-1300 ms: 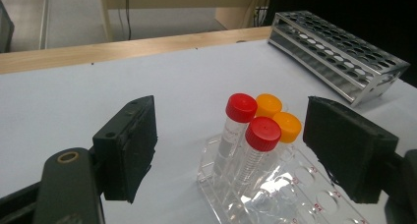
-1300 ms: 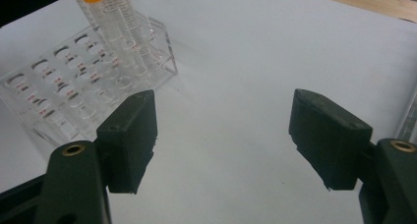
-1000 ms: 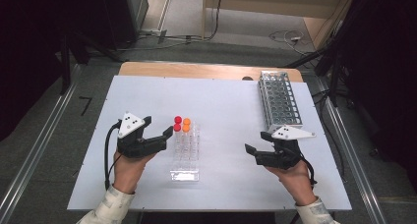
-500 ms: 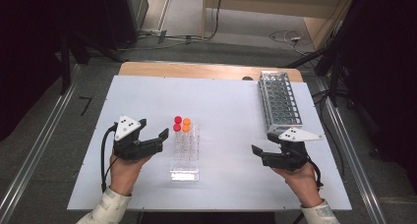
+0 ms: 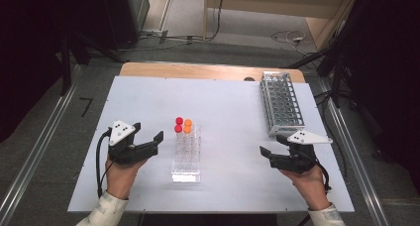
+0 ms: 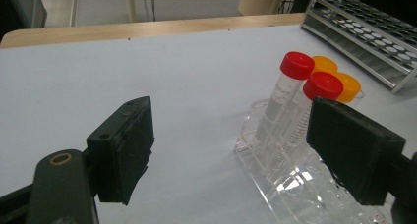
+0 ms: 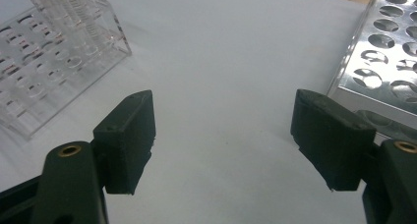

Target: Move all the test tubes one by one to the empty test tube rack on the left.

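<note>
My left tongs [image 5: 153,141] stand open with nothing between them, just left of the clear rack [image 5: 186,159] that holds two red-capped and two orange-capped tubes [image 5: 179,121] at its far end. My right tongs [image 5: 266,155] gape empty over the worktop [image 5: 223,102], near the metal rack [image 5: 280,101]

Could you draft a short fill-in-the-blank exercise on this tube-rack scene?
1. The clear rack holds ____ capped tubes.
2. Two caps are red, two are ____.
3. The metal rack stands nearer the ____ tongs.
4. Both the left tongs and right tongs are open and hold ____.

Missing words: four; orange; right; nothing
</note>
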Action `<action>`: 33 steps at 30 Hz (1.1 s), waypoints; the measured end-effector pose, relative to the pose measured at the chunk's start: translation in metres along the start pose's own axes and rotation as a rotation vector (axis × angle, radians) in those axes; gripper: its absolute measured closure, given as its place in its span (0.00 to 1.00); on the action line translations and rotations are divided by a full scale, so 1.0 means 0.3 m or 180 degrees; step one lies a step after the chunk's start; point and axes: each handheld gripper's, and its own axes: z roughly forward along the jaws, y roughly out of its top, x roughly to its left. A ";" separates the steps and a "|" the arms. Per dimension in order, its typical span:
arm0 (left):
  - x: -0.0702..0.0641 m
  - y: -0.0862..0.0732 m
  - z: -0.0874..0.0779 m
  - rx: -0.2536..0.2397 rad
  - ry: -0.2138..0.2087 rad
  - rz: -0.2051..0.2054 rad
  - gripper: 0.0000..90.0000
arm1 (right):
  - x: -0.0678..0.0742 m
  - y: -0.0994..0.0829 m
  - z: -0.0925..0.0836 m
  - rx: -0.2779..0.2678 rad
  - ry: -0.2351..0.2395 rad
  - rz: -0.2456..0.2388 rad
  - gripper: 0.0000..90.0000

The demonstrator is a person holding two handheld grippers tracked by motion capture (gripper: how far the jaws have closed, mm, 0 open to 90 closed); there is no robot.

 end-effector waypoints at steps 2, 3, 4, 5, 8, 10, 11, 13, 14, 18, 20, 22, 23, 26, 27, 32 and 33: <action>0.003 -0.005 -0.001 0.0010 0.0008 0.0004 0.21 | -0.005 -0.005 -0.003 -0.0005 -0.0015 0.0017 0.25; 0.006 -0.008 -0.002 0.0013 0.0015 0.0008 0.20 | -0.007 -0.006 -0.005 -0.0008 -0.0020 0.0014 0.25; 0.008 -0.010 -0.002 0.0018 0.0020 0.0010 0.20 | -0.010 -0.010 -0.007 -0.0005 -0.0036 0.0019 0.25; 0.010 -0.011 -0.004 0.0020 0.0024 0.0002 0.20 | -0.013 -0.013 -0.008 -0.0002 -0.0044 0.0026 0.25; 0.018 -0.015 -0.008 0.0014 0.0042 -0.0010 0.20 | -0.024 -0.020 -0.012 0.0001 -0.0076 0.0025 0.24; 0.022 -0.018 -0.011 0.0011 0.0056 -0.0015 0.20 | -0.030 -0.024 -0.016 0.0003 -0.0089 0.0034 0.24; 0.024 -0.020 -0.012 0.0006 0.0072 -0.0024 0.20 | -0.032 -0.026 -0.017 -0.0004 -0.0092 0.0034 0.24; 0.029 -0.025 -0.015 0.0015 0.0087 -0.0024 0.19 | -0.036 -0.029 -0.022 -0.0003 -0.0106 0.0052 0.24; 0.033 -0.027 -0.016 0.0018 0.0088 -0.0025 0.19 | -0.039 -0.032 -0.025 -0.0014 -0.0116 0.0056 0.24; 0.042 -0.035 -0.022 0.0017 0.0114 -0.0051 0.19 | -0.053 -0.041 -0.036 -0.0021 -0.0145 0.0080 0.24; 0.046 -0.039 -0.023 0.0013 0.0120 -0.0056 0.19 | -0.058 -0.046 -0.040 -0.0018 -0.0165 0.0095 0.24; 0.050 -0.043 -0.024 0.0022 0.0131 -0.0055 0.19 | -0.062 -0.051 -0.044 -0.0018 -0.0180 0.0107 0.24; 0.051 -0.045 -0.025 0.0025 0.0135 -0.0053 0.19 | -0.065 -0.053 -0.047 -0.0028 -0.0182 0.0099 0.24; 0.056 -0.050 -0.027 0.0025 0.0146 -0.0076 0.17 | -0.070 -0.059 -0.056 -0.0041 -0.0207 0.0115 0.24; 0.057 -0.052 -0.029 0.0023 0.0145 -0.0078 0.17 | -0.072 -0.062 -0.058 -0.0041 -0.0214 0.0114 0.24; 0.063 -0.060 -0.037 0.0019 0.0170 -0.0072 0.17 | -0.084 -0.075 -0.069 -0.0046 -0.0256 0.0120 0.24; 0.064 -0.062 -0.038 0.0015 0.0178 -0.0076 0.17 | -0.086 -0.078 -0.071 -0.0046 -0.0263 0.0126 0.24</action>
